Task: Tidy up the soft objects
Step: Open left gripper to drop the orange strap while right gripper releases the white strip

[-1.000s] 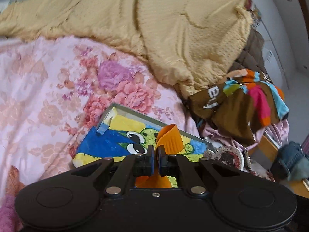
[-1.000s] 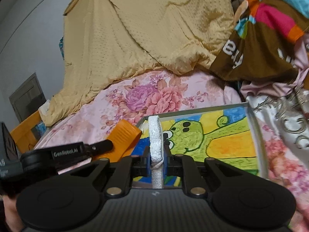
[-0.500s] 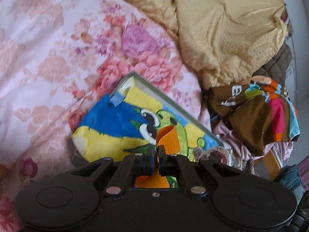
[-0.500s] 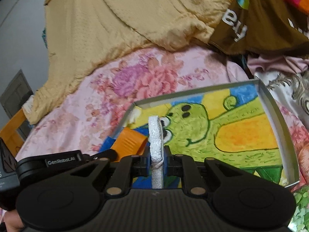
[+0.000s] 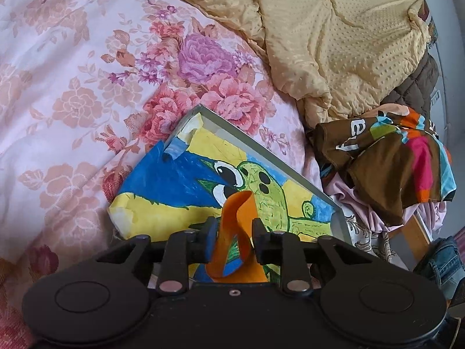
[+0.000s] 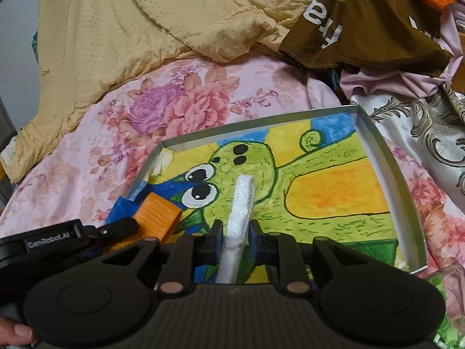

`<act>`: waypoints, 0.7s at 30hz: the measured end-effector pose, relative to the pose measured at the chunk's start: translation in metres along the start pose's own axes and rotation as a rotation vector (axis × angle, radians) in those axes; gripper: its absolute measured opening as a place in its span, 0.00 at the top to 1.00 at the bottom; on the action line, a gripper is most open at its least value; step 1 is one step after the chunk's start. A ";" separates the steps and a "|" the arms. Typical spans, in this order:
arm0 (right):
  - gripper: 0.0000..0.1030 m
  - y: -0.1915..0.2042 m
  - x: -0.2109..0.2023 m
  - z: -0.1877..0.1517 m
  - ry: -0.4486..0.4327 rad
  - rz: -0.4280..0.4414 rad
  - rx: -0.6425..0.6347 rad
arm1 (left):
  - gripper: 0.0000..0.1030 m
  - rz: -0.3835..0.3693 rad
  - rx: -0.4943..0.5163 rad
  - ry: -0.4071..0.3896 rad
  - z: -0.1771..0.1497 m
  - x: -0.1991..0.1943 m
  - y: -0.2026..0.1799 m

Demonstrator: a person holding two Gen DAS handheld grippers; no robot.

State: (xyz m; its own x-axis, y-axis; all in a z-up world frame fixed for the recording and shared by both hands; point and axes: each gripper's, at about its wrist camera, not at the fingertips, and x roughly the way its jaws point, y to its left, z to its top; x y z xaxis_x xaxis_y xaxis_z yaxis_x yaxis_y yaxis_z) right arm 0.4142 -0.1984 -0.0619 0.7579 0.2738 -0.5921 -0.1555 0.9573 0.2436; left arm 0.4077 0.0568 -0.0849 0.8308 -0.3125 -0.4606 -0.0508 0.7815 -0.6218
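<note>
A shallow grey tray (image 5: 252, 142) lined with a green cartoon painting lies on the bed. My left gripper (image 5: 235, 241) hovers over its near edge with its jaws opening. A curled orange soft sheet (image 5: 232, 212) stands loosely between them, with a gap on the right side. My right gripper (image 6: 236, 240) is over the same tray (image 6: 386, 168), and its jaws are opening too. A white foam strip (image 6: 242, 200) stands between its pads and leans onto the painting. The orange sheet (image 6: 158, 213) also shows at the left of the right wrist view.
A pink floral bedsheet (image 5: 72, 87) covers the bed, with a yellow blanket (image 5: 334, 43) heaped behind the tray. A brown multicoloured garment (image 5: 392, 168), pink cloth and jeans (image 5: 441, 261) pile up at the right. A silver patterned cloth (image 6: 421, 133) lies by the tray's right rim.
Both grippers came down closer to the tray, then held still. Their jaws, shut on the orange sheet and the white strip before, now stand apart around them.
</note>
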 end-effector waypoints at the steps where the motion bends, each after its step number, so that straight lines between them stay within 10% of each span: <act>1: 0.74 0.000 0.000 0.001 0.002 -0.006 -0.002 | 0.73 0.001 0.003 -0.001 0.000 0.000 0.000; 21: 0.18 0.005 -0.080 0.010 -0.155 -0.025 -0.074 | 0.18 0.082 0.273 -0.131 -0.005 -0.072 -0.060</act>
State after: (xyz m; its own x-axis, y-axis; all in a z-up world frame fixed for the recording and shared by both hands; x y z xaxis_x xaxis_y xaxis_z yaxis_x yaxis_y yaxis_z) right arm 0.3593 -0.2158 -0.0058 0.8500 0.2373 -0.4704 -0.1772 0.9696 0.1690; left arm 0.3486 0.0296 -0.0175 0.8953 -0.1836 -0.4058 0.0152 0.9231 -0.3842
